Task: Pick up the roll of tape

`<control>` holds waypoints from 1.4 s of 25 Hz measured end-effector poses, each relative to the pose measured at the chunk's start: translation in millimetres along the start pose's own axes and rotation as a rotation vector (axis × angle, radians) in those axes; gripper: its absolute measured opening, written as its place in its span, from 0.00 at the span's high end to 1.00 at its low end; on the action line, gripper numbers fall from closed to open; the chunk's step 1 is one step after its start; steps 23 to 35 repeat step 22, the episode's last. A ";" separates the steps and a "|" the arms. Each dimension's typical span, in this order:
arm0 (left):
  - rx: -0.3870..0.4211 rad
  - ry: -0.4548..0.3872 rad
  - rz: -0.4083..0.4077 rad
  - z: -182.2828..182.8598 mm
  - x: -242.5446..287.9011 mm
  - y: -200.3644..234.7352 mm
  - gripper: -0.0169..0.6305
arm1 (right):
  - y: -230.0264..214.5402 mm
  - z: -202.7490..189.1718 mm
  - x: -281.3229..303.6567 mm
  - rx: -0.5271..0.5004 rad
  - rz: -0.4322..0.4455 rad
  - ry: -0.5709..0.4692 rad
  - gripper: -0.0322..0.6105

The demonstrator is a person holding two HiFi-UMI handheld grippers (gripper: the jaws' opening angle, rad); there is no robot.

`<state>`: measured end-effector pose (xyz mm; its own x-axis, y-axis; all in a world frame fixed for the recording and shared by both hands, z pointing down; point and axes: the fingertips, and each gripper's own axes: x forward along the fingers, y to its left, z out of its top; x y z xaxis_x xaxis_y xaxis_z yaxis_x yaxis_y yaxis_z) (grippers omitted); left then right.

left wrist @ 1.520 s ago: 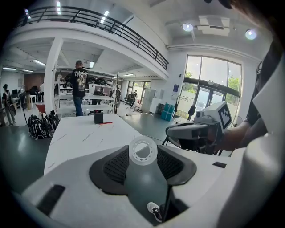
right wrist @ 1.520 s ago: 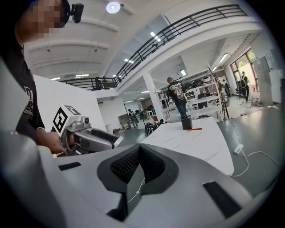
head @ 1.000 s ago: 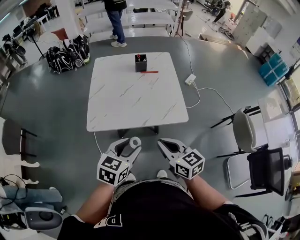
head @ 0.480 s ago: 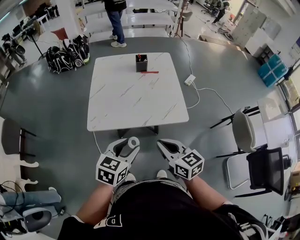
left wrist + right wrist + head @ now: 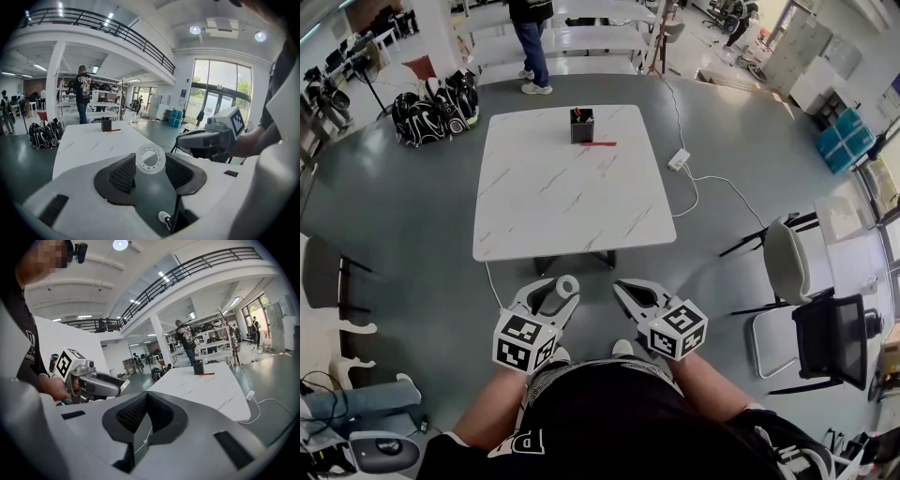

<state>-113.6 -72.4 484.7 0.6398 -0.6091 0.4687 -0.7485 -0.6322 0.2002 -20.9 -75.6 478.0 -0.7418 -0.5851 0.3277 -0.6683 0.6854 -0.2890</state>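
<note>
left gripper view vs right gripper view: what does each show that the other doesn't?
Left gripper view only: the roll of tape clamped between the left gripper's pads, a side look at the right gripper, tall windows.
Right gripper view only: the right gripper's own jaws closed together, nothing between them; a power strip and cable on the floor.
Both: the white table, the black holder on it with a red item beside it, and a person standing by shelves beyond.

free: near tabletop | blocks: black holder, red pen, far edge
</note>
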 end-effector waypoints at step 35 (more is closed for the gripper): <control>-0.003 -0.010 0.008 7.2 8.0 -8.8 0.65 | -8.5 1.3 -14.3 0.006 -0.007 -0.011 0.94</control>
